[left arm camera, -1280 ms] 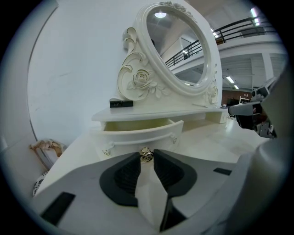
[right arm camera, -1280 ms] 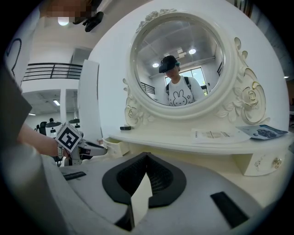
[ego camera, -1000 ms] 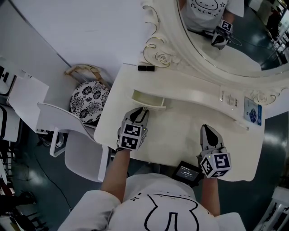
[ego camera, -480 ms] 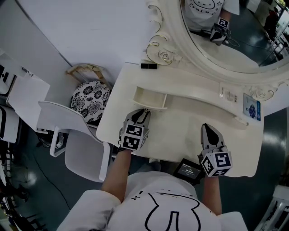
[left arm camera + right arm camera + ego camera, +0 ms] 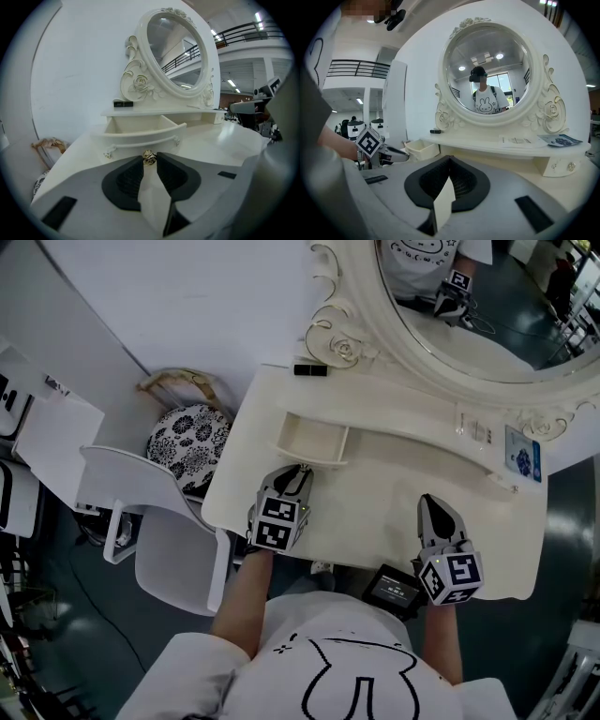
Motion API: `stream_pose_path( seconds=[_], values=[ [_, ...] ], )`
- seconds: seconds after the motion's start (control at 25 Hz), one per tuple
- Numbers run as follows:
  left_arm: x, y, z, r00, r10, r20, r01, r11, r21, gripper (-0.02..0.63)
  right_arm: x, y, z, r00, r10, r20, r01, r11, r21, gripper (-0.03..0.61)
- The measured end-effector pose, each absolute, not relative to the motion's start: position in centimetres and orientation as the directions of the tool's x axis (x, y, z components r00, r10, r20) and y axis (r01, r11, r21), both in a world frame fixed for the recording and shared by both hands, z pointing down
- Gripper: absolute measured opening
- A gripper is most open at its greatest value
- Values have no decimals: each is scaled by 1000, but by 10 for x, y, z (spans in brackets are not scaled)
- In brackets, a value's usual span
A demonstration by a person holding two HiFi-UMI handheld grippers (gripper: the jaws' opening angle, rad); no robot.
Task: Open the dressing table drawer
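Note:
The small cream drawer of the dressing table stands pulled out from under the low shelf, and its inside looks bare. My left gripper is right at the drawer's curved front. In the left gripper view its jaws are shut on the gold knob in the middle of that front. My right gripper hovers over the table top further right, shut with nothing in it. The right gripper view shows the drawer at the left.
An ornate oval mirror rises behind the shelf. A small black item and a blue leaflet lie on the shelf. A white chair and a patterned stool stand left of the table. A dark device sits below the table's front edge.
The drawer has slid further out of the shelf, with my left gripper still on its knob. My right gripper has stayed over the table, shut.

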State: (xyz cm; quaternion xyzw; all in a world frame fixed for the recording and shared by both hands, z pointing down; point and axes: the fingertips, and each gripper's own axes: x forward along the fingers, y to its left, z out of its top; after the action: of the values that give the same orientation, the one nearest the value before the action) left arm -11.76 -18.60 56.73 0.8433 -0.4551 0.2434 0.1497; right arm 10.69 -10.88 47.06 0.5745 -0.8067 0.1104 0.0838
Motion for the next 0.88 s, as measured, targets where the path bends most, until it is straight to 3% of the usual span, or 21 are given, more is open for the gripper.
stream_pose_path(
  seconds=[0.88],
  values=[
    [-118, -178, 562, 467, -687, 557, -844, -534, 50, 112, 105, -99, 460, -302, -918, 259, -953, 294, -69, 14]
  ],
)
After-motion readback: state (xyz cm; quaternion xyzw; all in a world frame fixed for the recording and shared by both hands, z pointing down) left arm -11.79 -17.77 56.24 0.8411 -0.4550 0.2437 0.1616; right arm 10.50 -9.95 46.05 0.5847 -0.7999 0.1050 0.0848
